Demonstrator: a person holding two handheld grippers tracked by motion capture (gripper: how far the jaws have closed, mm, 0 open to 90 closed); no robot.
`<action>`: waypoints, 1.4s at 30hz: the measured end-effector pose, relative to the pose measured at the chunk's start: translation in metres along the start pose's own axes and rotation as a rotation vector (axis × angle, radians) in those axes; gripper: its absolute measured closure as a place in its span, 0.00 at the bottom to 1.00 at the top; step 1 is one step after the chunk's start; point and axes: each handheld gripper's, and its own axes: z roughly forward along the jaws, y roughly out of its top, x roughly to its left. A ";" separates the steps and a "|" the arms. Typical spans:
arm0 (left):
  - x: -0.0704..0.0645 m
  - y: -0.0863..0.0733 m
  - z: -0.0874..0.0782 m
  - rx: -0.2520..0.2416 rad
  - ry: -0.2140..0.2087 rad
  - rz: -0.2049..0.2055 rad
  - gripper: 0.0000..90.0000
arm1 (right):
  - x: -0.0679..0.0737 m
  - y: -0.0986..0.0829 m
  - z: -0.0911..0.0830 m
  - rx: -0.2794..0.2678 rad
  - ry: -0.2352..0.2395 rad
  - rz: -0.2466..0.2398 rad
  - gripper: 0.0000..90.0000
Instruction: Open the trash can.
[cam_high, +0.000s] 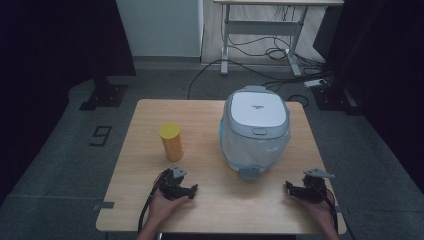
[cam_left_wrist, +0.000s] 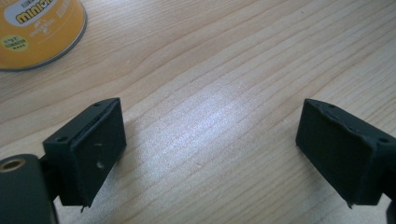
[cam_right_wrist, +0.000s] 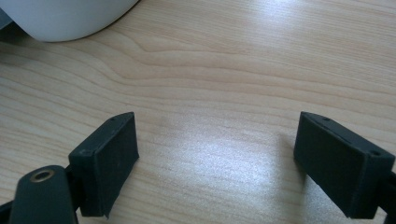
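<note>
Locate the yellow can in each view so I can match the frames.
High view: yellow can stands left of centre on the table, just beyond the left gripper.
Left gripper view: top-left corner, cut off by the frame.
Right gripper view: not in it.
Shared landmark: the light wood tabletop grain.

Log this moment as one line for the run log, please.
left gripper: open, empty, near yellow canister | right gripper: open, empty, near rice cooker | cooker lid shut | nothing grasped yet
</note>
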 end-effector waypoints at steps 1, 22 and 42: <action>0.000 0.000 0.000 0.000 -0.002 0.002 0.09 | 0.000 0.000 0.000 -0.001 0.002 0.002 0.15; 0.001 -0.001 -0.001 -0.003 -0.007 0.006 0.10 | -0.004 -0.001 -0.002 -0.016 0.014 0.025 0.21; 0.001 -0.002 -0.002 -0.003 -0.004 0.002 0.10 | 0.000 0.016 -0.039 -0.178 0.143 0.023 0.64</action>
